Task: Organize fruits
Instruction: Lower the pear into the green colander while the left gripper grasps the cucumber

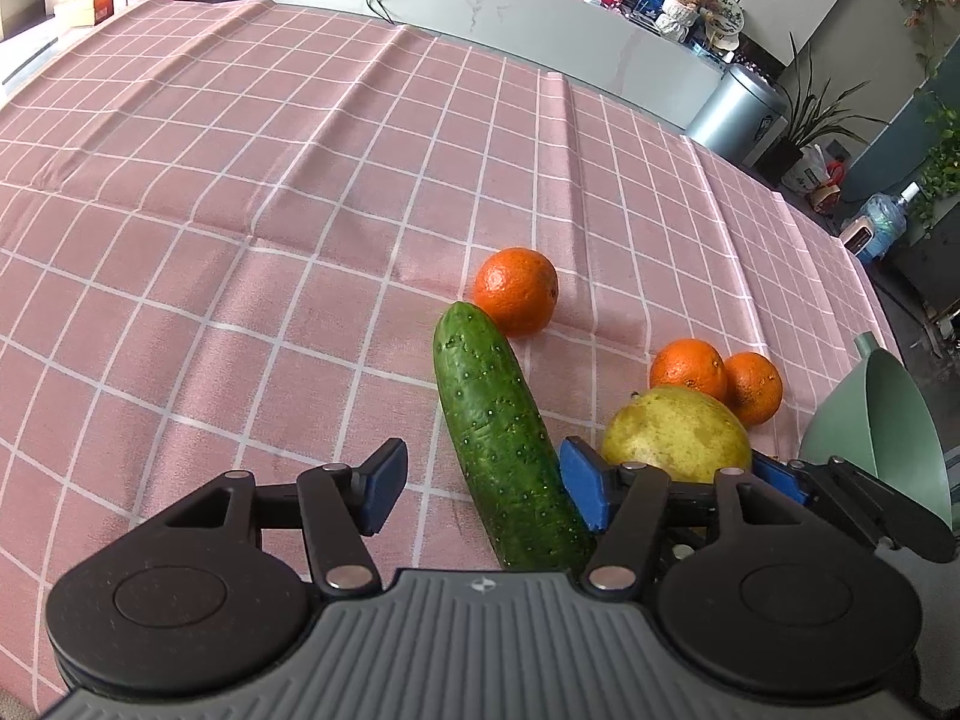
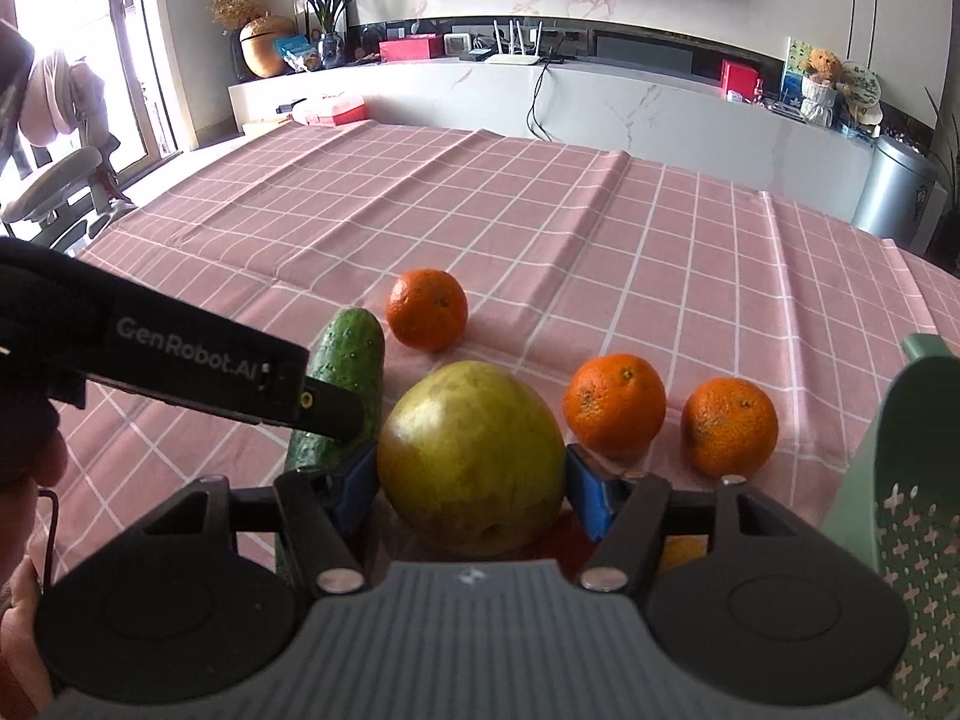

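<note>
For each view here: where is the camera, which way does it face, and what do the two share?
Left wrist: behind the left gripper, looking along the cucumber between its open fingers.
Right wrist: behind the right gripper, facing the pear between its fingers; left gripper at left.
Shared: cucumber, pear, three oranges, green basket, pink cloth.

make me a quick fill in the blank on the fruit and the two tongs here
The left tongs straddle the green ____.
The right tongs sit around the yellow-green ____.
The number of oranges on the pink cloth is ____.
The basket at the right edge is coloured ____.

Missing words: cucumber, pear, three, green
</note>
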Tool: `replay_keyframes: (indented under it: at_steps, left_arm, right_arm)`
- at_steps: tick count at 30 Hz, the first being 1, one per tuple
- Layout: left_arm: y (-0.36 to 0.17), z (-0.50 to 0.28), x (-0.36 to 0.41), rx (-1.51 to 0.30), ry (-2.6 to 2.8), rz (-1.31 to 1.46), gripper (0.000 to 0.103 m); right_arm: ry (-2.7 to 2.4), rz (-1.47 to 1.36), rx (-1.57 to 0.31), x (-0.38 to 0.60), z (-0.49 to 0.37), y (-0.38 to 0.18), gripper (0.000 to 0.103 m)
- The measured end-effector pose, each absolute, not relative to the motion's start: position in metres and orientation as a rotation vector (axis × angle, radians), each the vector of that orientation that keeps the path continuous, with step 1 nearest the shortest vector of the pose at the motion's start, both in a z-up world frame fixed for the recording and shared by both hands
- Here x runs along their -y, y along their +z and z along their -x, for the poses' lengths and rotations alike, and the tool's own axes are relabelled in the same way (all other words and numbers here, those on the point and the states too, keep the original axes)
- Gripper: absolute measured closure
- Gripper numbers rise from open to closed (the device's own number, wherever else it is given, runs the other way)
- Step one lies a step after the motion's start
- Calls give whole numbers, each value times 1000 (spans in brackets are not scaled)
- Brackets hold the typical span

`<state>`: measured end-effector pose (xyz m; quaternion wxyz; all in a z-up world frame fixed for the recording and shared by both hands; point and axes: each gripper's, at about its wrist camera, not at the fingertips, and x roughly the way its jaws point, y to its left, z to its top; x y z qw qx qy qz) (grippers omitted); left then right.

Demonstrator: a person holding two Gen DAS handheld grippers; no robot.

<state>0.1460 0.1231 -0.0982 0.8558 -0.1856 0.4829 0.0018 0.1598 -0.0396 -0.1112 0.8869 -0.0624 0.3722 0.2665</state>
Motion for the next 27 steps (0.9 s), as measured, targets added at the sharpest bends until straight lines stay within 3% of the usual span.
replay_keyframes:
  at_steps: [11, 16, 27]
  left_arm:
    - [-103, -149, -101, -977, 18, 376, 49]
    - [-104, -152, -89, -974, 51, 323, 50]
    - [-91, -144, -77, -955, 99, 288, 56]
  right_arm:
    - [407, 50, -722, 99, -128, -55, 41]
    - [259, 9, -726, 144, -122, -38, 41]
    - [99, 68, -860, 213, -150, -67, 41]
